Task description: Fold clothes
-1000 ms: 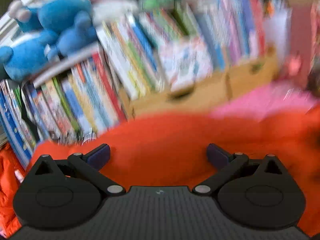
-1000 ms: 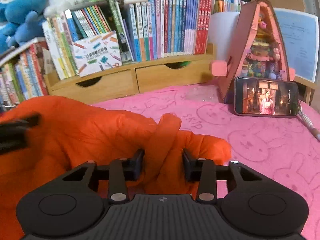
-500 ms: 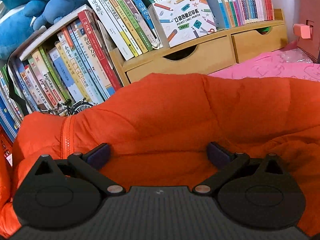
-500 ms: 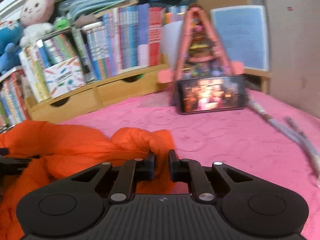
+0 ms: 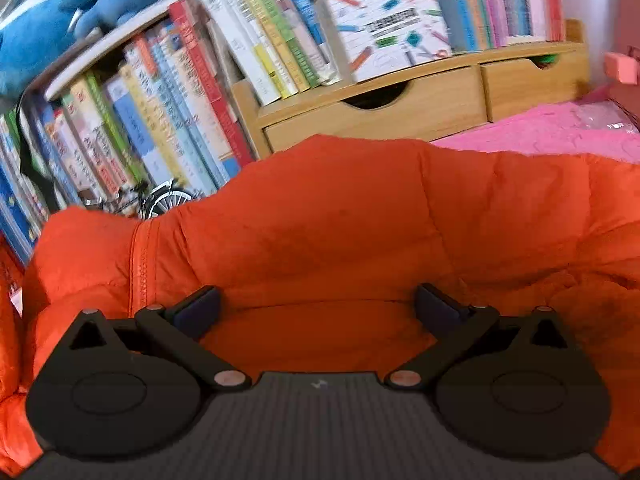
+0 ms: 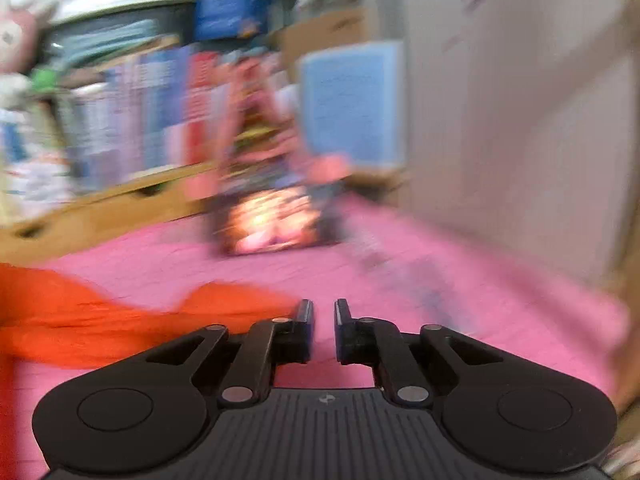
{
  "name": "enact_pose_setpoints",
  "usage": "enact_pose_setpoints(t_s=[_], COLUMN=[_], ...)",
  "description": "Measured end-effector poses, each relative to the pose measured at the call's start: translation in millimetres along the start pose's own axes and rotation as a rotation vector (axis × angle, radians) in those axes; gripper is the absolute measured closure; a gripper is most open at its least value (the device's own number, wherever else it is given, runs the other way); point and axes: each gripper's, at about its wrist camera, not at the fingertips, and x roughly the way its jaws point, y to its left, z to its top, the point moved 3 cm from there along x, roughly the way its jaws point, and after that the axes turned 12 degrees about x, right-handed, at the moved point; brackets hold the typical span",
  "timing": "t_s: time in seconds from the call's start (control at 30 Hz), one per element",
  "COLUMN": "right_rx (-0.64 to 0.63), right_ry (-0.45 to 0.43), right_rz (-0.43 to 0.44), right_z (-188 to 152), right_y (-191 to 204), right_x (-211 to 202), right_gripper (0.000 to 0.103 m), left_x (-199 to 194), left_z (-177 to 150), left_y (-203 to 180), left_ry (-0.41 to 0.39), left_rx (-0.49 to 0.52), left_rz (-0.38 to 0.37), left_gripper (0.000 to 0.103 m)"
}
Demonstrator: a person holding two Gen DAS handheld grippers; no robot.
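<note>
An orange puffer jacket with a zipper on its left fills the lower half of the left wrist view, bunched on a pink cloth-covered table. My left gripper stands wide open just over the jacket, its fingers apart on either side of a fold. In the blurred right wrist view the jacket lies stretched out at the left, and its tip ends against the outer side of the left finger. My right gripper is shut to a narrow slit in which only pink table shows.
A wooden drawer shelf full of books stands behind the jacket, with blue plush toys on top. Farther right a lit phone leans on a pink triangular model, beside a blue sheet and a pale wall.
My right gripper has swung right and away from the jacket; half a second ago it pinched orange fabric, now none shows between its fingers. The left gripper stays open and has eased slightly closer.
</note>
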Motion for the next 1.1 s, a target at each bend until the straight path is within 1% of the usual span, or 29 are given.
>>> enact_pose_setpoints(t_s=[0.07,0.1,0.17,0.27,0.33,0.37,0.4,0.43,0.47,0.5,0.53,0.57,0.6,0.63,0.7,0.77,0.8,0.83,0.87,0.9,0.93,1.0,1.03,1.07,1.1], right_rx=[-0.013,-0.007,0.047,0.126,0.178,0.188,0.174,0.160,0.150,0.148,0.151,0.163,0.158,0.122,0.031,-0.111,-0.169,-0.223,-0.251,-0.247,-0.258,-0.317,-0.287,-0.204,-0.136], right_ry=[-0.098,-0.110,-0.028,0.097,0.180,0.215,0.240,0.266,0.284,0.290,0.306,0.340,0.361,0.357,0.331,0.238,0.182,0.125,0.100,0.120,0.106,-0.021,-0.042,-0.005,0.034], right_rz=[-0.136,-0.148,-0.007,0.205,0.346,0.399,0.424,0.449,0.462,0.457,0.453,0.449,0.439,0.419,0.381,0.327,0.275,0.220,0.180,0.170,0.123,-0.075,-0.121,-0.112,-0.076], right_z=[15.4,19.7,18.1,16.1,15.2,11.7,3.6,-4.6,-11.3,-15.9,-21.1,-26.6,-29.9,-31.1,-32.2,-28.0,-25.6,-21.9,-17.0,-13.3,-10.0,-1.9,7.5,19.2,28.5], right_y=[-28.8,-37.9,-39.9,-42.8,-44.7,-38.1,-20.0,-2.0,14.7,29.5,43.5,54.8,61.4,64.7,70.4,69.0,63.8,56.8,46.2,34.6,23.9,3.4,-12.9,-33.0,-48.4], right_x=[-6.5,-7.9,-4.9,-1.9,-0.8,1.5,6.8,12.1,18.6,27.1,36.6,47.4,54.1,55.4,54.7,42.6,37.1,33.3,33.9,36.6,38.5,38.8,38.8,39.2,38.6], right_gripper=[0.101,0.101,0.096,0.084,0.049,0.045,0.045,0.039,0.033,0.019,0.020,0.029,0.064,0.071,0.075,0.077,0.087,0.087,0.086,0.093,0.098,0.100,0.100,0.100,0.097], left_x=[0.2,0.0,-0.2,-0.9,-1.0,-0.8,-0.7,-0.6,-0.3,-0.2,-0.2,0.1,0.3,0.4,0.6,1.0,1.1,1.0,1.1,1.5,1.9,1.9,1.7,1.5,1.3], left_z=[-0.3,0.0,0.4,0.2,0.4,0.6,0.5,0.4,0.4,0.5,0.6,0.7,0.8,1.0,1.2,1.5,1.5,1.3,1.3,1.1,0.9,0.5,0.4,0.4,0.6], left_y=[1.5,0.7,-0.1,0.0,0.0,-0.2,-0.2,-0.3,-0.2,0.0,0.2,0.4,0.8,1.1,1.1,1.3,1.5,1.1,1.1,1.4,1.8,2.2,2.2,1.6,0.8], left_ry=[0.000,0.000,-0.001,-0.002,-0.003,-0.003,-0.003,-0.002,-0.002,-0.002,-0.002,-0.001,0.000,0.000,0.000,0.001,0.000,-0.005,-0.006,-0.003,0.001,0.001,0.000,-0.001,-0.002], left_rx=[-0.007,-0.003,0.003,0.003,0.003,0.004,0.003,0.003,0.002,0.000,-0.005,-0.006,-0.009,-0.011,-0.012,-0.014,-0.017,-0.016,-0.015,-0.018,-0.020,-0.023,-0.024,-0.020,-0.017], left_rz=[-0.007,-0.004,0.002,0.002,0.002,0.003,0.002,0.002,0.001,0.000,-0.001,-0.003,-0.005,-0.007,-0.011,-0.014,-0.019,-0.029,-0.029,-0.022,-0.016,-0.018,-0.018,-0.016,-0.012], left_gripper=[0.000,0.000,0.000,0.000,0.000,0.000,0.000,0.000,0.000,0.000,0.000,0.000,0.000,0.000,0.000,0.000,0.000,0.000,0.000,0.000,0.000,0.000,0.000,0.000,0.000])
